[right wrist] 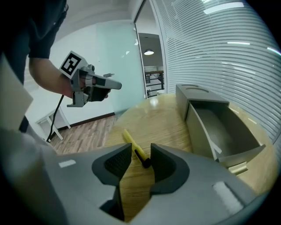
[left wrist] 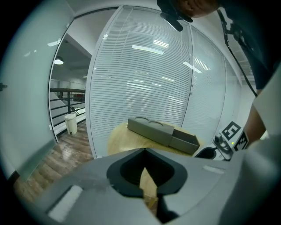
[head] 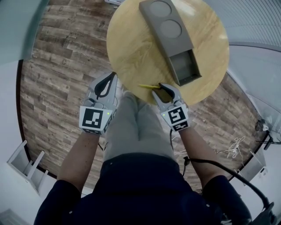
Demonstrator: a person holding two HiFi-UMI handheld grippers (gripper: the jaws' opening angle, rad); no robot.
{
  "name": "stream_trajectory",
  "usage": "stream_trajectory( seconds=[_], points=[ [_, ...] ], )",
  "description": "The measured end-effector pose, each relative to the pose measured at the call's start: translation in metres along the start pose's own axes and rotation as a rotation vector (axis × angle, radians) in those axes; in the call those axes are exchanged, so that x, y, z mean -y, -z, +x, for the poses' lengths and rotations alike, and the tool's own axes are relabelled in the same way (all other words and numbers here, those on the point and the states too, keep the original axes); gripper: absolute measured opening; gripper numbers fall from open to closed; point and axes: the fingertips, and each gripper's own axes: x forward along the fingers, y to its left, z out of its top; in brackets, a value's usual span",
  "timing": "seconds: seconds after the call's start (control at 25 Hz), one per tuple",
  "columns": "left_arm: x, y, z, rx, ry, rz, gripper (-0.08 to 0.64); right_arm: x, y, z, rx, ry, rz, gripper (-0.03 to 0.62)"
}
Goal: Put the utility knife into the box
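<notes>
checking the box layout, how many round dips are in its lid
2. Both are in the lid of the box: the far dip at its closed end, the near dip beside the open compartment. None look hidden.

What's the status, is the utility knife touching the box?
Apart. The right gripper view shows a strip of bare tabletop between the utility knife and the box; the head view agrees.

Office, prob. mtg room: glass walls [right wrist: 109, 66] w/ blinds [left wrist: 145, 79], wood floor [head: 57, 88], round table [head: 131, 57], ceiling light [right wrist: 149, 52].
</notes>
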Motion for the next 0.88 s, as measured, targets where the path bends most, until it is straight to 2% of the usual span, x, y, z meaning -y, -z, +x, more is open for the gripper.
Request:
stream_trajectory(
  seconds=[0.24,0.36,0.52,0.68,0.88],
  points=[
    [0.002,0.0,-0.004,-0.005,0.009,0.0,0.005,-0.005,0.003,0.002,-0.032,0.027,-0.084,0.136],
    [0.003,-0.003,-0.007,-0.006,0.005,0.006,0.005,-0.005,0.006,0.006,-0.066,0.044,-0.101,0.091],
    [0.003,-0.008,-0.007,-0.004,-0.001,0.015,0.005,-0.005,0.008,0.012,-0.084,0.017,-0.055,0.075],
    [0.007,-0.022,-0.005,0.008,0.01,0.029,0.005,-0.001,0.005,0.007,-0.104,0.03,-0.001,0.074],
    [0.016,-0.047,-0.008,0.03,0.033,0.05,0.005,-0.004,-0.021,-0.014,-0.078,0.059,0.016,0.074]
  ],
)
